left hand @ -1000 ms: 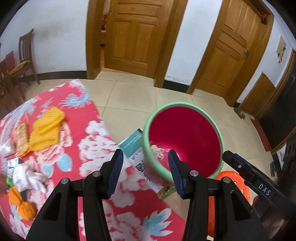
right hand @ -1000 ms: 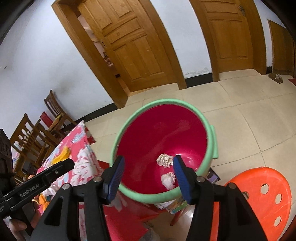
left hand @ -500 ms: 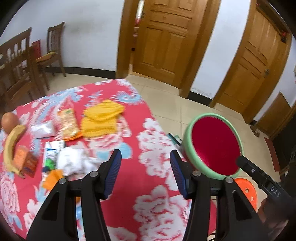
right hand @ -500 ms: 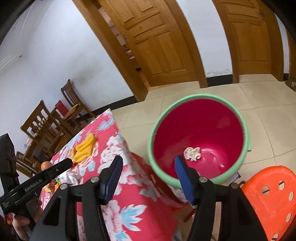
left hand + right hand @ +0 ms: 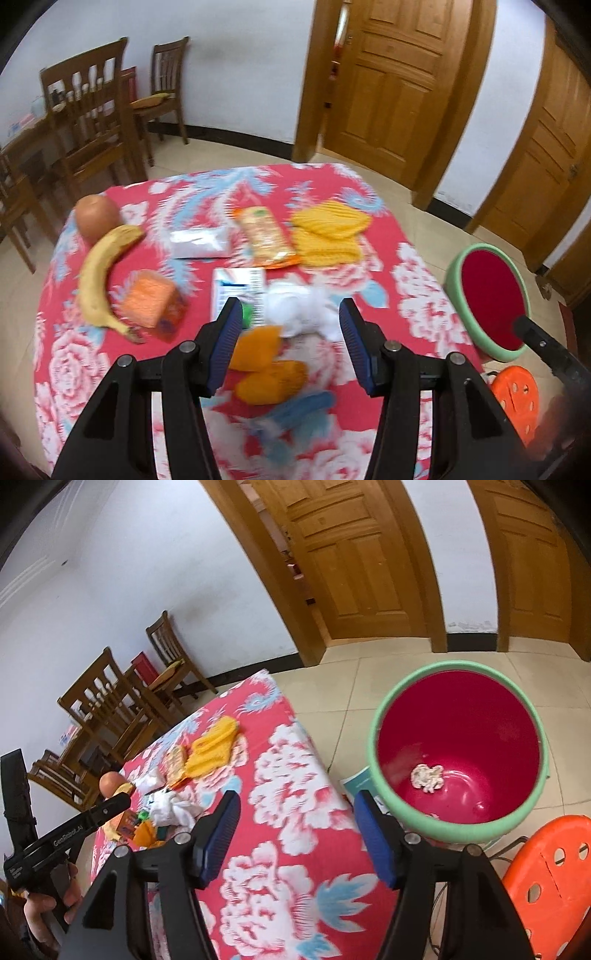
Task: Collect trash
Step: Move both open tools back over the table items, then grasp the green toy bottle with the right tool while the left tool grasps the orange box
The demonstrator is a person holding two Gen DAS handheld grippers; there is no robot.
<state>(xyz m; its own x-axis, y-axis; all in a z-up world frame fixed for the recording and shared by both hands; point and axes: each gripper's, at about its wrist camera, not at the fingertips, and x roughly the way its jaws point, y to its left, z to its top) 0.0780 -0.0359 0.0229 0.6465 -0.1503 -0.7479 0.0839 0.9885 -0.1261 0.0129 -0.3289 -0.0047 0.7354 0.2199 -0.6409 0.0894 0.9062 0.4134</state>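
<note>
Hovering over the red floral tabletop [image 5: 417,295], the left tongs [image 5: 290,345] stand part open and empty, with the crumpled white tissue wad [image 5: 299,308] lying just ahead between the lines of their blue pads and orange peel scraps [image 5: 267,369] nearer still beneath them. The right tongs [image 5: 295,836], whose jaws have just been opening with nothing between them, hang over the tabletop's near edge, so the left hand looks the nearer to the wad. Farther right, on the floor, the green-rimmed red plastic bucket [image 5: 461,823] holds one crumpled scrap [image 5: 426,777].
</note>
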